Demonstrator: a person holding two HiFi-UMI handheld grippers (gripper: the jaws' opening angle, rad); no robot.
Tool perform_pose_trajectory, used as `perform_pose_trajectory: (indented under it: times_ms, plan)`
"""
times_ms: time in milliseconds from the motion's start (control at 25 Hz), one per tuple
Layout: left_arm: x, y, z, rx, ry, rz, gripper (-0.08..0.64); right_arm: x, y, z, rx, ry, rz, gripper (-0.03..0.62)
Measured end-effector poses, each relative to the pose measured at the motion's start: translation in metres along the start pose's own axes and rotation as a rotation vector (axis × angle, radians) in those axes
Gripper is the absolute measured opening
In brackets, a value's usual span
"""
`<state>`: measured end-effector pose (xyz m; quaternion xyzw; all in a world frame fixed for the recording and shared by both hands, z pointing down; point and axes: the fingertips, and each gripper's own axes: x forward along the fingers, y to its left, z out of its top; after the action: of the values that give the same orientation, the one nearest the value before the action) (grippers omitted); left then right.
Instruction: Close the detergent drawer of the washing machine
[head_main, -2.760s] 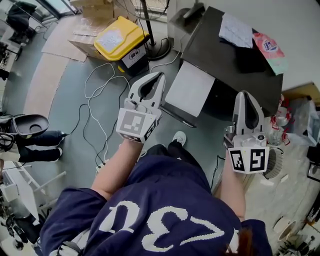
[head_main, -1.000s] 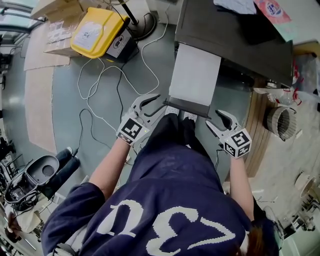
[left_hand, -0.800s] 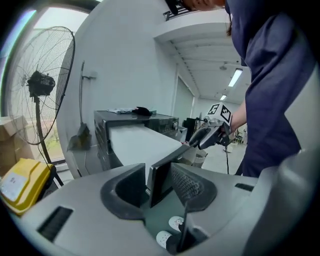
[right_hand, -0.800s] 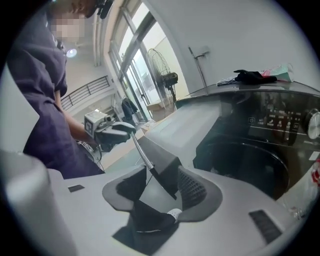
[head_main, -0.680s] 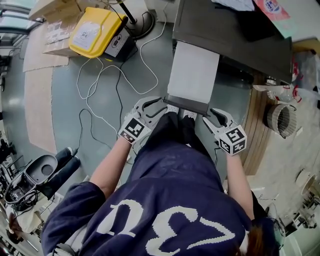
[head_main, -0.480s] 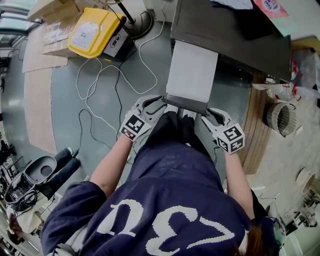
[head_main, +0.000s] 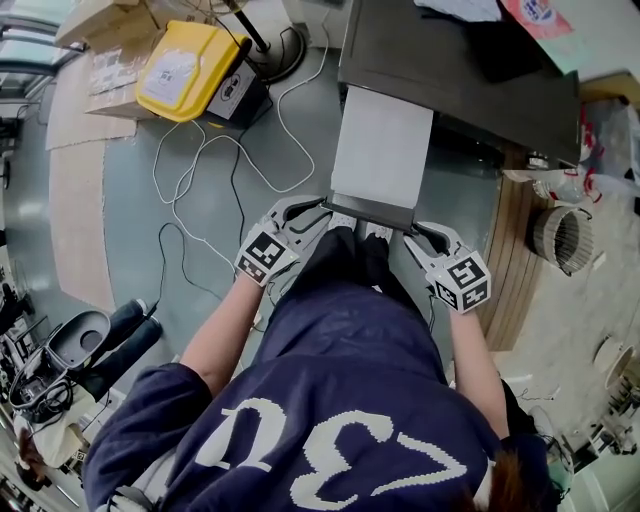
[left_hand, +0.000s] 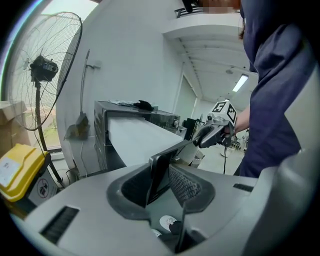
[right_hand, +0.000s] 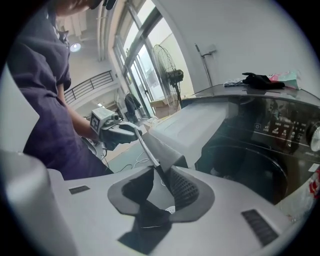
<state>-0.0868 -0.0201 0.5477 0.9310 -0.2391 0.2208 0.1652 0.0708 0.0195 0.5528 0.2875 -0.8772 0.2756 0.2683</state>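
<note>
The washing machine (head_main: 470, 75) is dark grey, and its long pale detergent drawer (head_main: 383, 140) stands pulled far out toward me. The drawer's dark front panel (head_main: 372, 210) spans between my two grippers. My left gripper (head_main: 318, 212) holds the panel's left end; in the left gripper view the panel's corner (left_hand: 159, 170) stands between the jaws, which have just been closing on it. My right gripper (head_main: 420, 232) holds the right end; in the right gripper view the panel's thin edge (right_hand: 162, 167) lies against the ribbed pad (right_hand: 184, 189), after those jaws also closed in.
A yellow box (head_main: 195, 68) and loose cables (head_main: 200, 170) lie on the floor at left. A fan (left_hand: 42, 70) stands beside the machine. Cloths (head_main: 460, 8) rest on the machine's top. A round basket (head_main: 560, 240) sits at right. My legs are just below the drawer.
Both grippers came in from the sides to the two ends of the drawer's front panel, and their jaws narrowed around it. The drawer itself has not moved.
</note>
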Motion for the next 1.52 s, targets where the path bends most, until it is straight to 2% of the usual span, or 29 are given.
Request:
perform_pose_trajectory:
  times_ms: [440,680,1120,1520]
  plan:
    - [0.003,0.004,0.017,0.001,-0.019,0.004,0.117,-0.009,-0.009,0.018,0.024,-0.056,-0.032,0.107]
    - [0.012,0.014,0.023,-0.008,-0.022,0.036,0.120,-0.007,-0.021,0.026,0.008,-0.049,-0.054,0.104]
    - [0.017,0.022,0.029,0.002,-0.011,0.040,0.121,-0.003,-0.029,0.032,-0.003,-0.038,-0.062,0.103]
    - [0.027,0.037,0.038,0.003,-0.018,0.072,0.123,0.001,-0.045,0.043,-0.025,-0.028,-0.060,0.100]
